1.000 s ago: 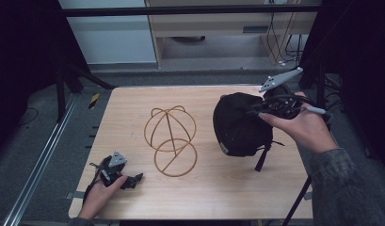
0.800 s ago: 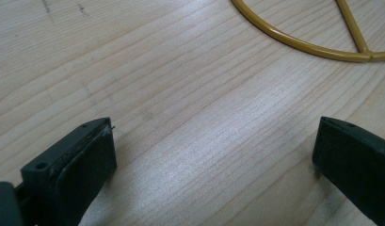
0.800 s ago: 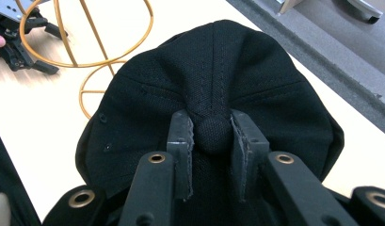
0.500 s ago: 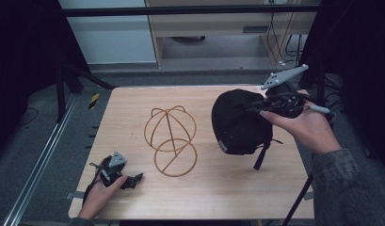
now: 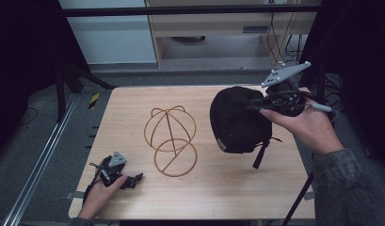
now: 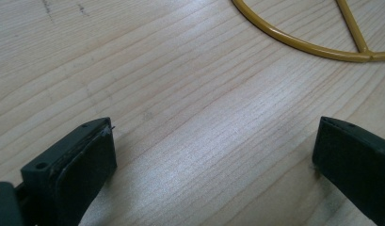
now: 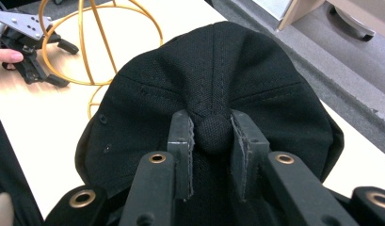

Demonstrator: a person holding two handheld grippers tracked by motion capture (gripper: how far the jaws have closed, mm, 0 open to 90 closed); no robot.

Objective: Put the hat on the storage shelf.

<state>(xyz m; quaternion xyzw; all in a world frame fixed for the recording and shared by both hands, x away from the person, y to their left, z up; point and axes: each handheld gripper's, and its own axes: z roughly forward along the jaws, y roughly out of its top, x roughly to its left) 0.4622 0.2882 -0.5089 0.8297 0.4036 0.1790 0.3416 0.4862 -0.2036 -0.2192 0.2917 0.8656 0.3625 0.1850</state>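
Soft black fabric baseball cap (image 5: 237, 121) — light, floppy. Right gripper (image 7: 212, 136) clamped on its crown button, a secure hold; left gripper (image 6: 213, 155) wide open, holding nothing, on the tabletop (image 5: 228, 188).

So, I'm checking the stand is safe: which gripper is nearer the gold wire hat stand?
Left. The left gripper rests on the table beside the gold wire hat stand's base; the right gripper is farther off, clamped on the black cap.

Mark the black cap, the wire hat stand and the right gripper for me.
black cap (image 5: 235, 125): high view, on its crown.
wire hat stand (image 5: 170, 122): high view, on its dome.
right gripper (image 7: 212, 134): right gripper view, between its fingertips, at the cap's top button.
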